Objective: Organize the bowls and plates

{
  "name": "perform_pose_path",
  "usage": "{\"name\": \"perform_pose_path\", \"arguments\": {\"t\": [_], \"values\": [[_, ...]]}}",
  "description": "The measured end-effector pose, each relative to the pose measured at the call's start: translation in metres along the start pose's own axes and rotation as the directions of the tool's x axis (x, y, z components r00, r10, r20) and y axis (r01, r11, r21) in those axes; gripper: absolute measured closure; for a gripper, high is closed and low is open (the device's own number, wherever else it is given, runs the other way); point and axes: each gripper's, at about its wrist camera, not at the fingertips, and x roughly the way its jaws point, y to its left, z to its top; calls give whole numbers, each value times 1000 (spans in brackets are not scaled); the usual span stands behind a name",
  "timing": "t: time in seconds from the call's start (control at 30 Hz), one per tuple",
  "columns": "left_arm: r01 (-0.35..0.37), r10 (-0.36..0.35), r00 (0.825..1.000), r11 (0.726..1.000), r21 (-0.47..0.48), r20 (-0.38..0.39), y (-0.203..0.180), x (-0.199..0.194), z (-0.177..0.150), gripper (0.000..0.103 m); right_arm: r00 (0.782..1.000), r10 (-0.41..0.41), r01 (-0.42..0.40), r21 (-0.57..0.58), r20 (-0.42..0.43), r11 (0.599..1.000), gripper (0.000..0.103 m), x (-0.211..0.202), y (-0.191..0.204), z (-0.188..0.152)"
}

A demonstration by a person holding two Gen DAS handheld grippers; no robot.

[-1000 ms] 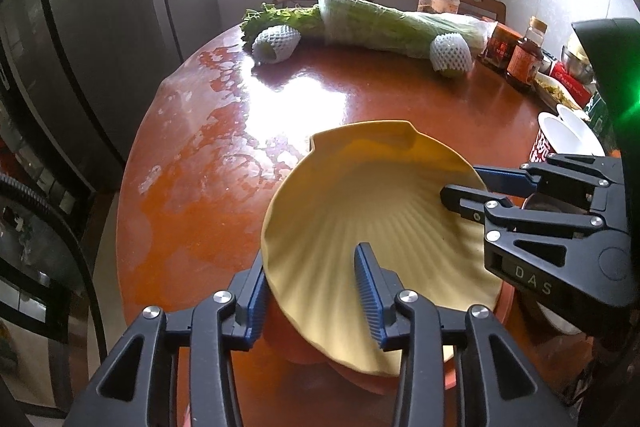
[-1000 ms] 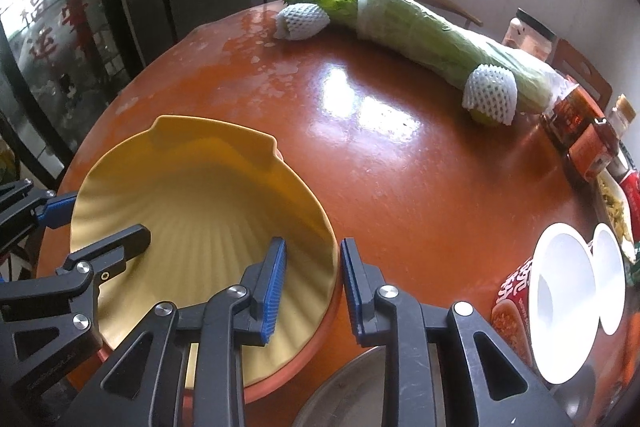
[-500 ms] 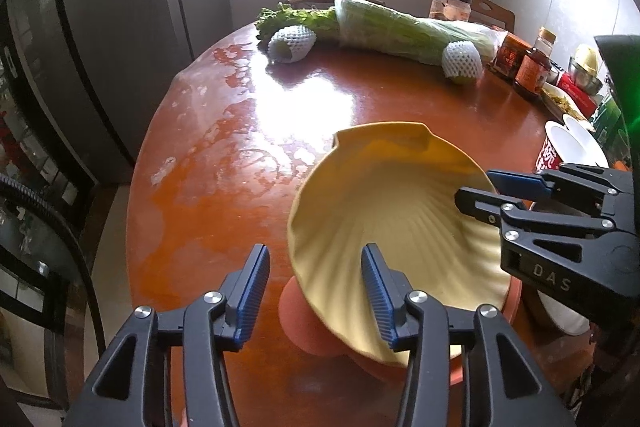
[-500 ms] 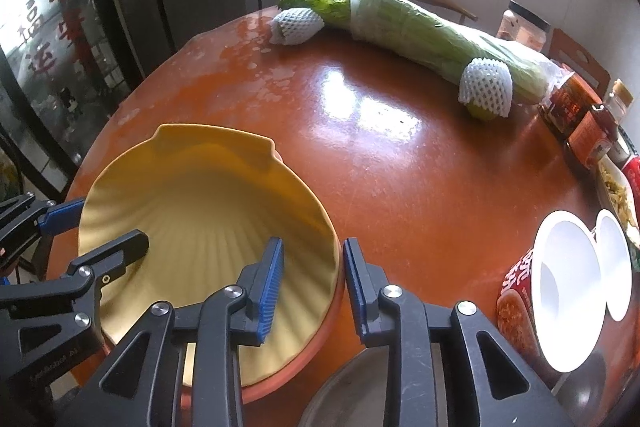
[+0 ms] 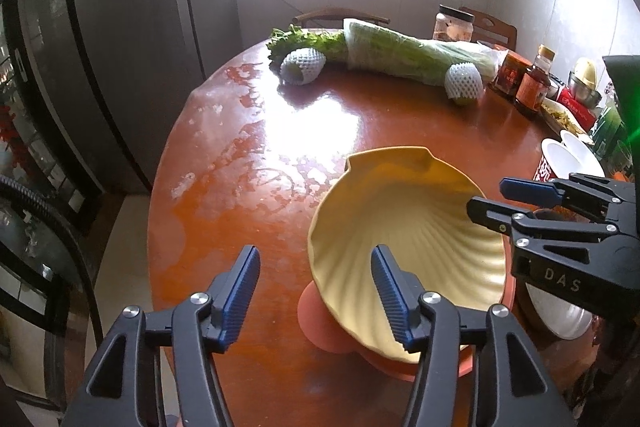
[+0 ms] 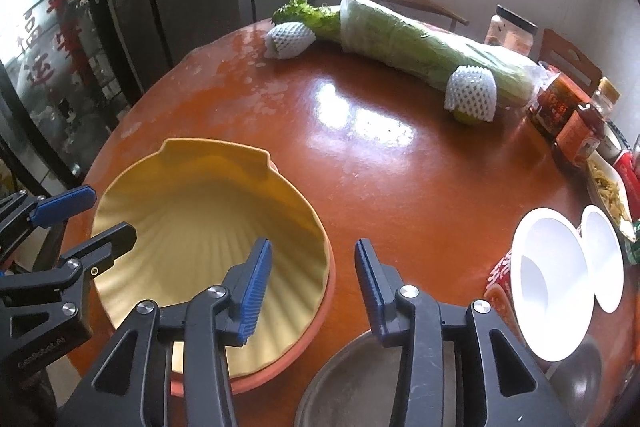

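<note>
So the yellow shell-shaped bowl is sitting nested in an orange bowl, down at the near edge of the round reddish counter. In the left wrist view that's around 5 o'clock, in the right wrist view more like 8 o'clock.

The left tongs are opening right now. The bowl's near rim is sitting between the two blue pads, but neither pad is pressing on it, so nothing is being gripped. One pad is hanging over the bare counter, the other is hovering inside the bowl.

Same deal with the right tongs: they're opening, straddling the rim on the bowl's opposite side, one pad over the ribbed inside and one out over the counter, both clear of it. In the right view the left tongs are poking in from 9 o'clock.

A grey metal dish is lying just under the right tongs at 6 o'clock. A white bowl with a smaller white dish beside it is sitting at 4 o'clock, on what looks like a red printed cup.

Way across the counter at 12 to 1 o'clock, a long wrapped cabbage is lying with two foam-netted fruits next to it, plus some sauce jars at 2 o'clock.
</note>
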Motion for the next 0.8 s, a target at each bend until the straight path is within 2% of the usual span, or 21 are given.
{"name": "perform_pose_path", "arguments": {"t": [0.8], "values": [[3,-4,997,1000,10,72,-3,-34,-2,37,998,-19,18,23,62,1000,49,-37,1,-9]]}}
